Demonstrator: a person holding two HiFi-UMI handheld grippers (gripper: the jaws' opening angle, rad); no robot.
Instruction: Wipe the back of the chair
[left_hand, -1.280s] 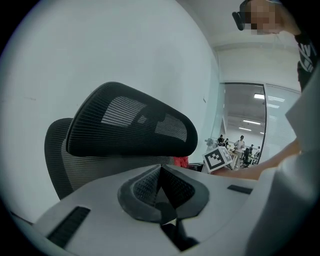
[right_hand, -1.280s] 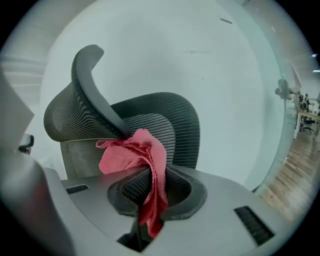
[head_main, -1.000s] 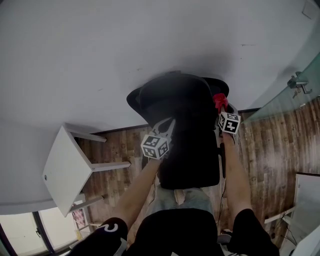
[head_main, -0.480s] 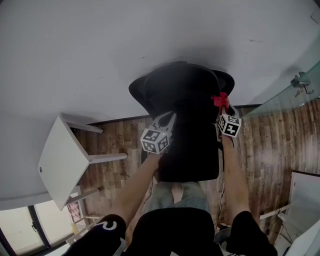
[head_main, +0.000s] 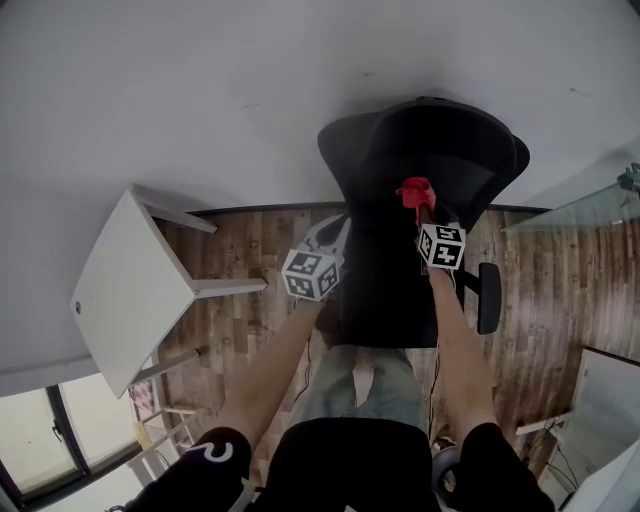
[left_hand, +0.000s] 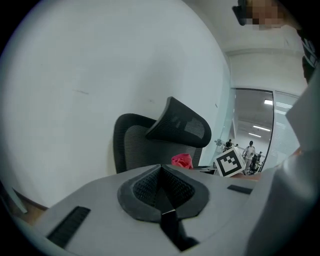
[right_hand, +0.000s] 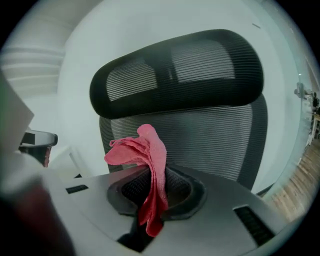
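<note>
Right gripper (right_hand: 150, 197) pinches the red cloth (right_hand: 145, 150) before the mesh backrest of the chair (right_hand: 215, 135), contact unclear; left gripper (left_hand: 161, 192) closed, empty; risk: bunched cloth could slip from the pinch if mesh drags it.

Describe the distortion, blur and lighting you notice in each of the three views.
Head view: fisheye curves the floor edge; the window is blown out, the black chair shows little detail. Left gripper view: dark corners ring a circular image. Right gripper view: the chair mesh and red cloth are sharp, the lower left is blurred.
</note>
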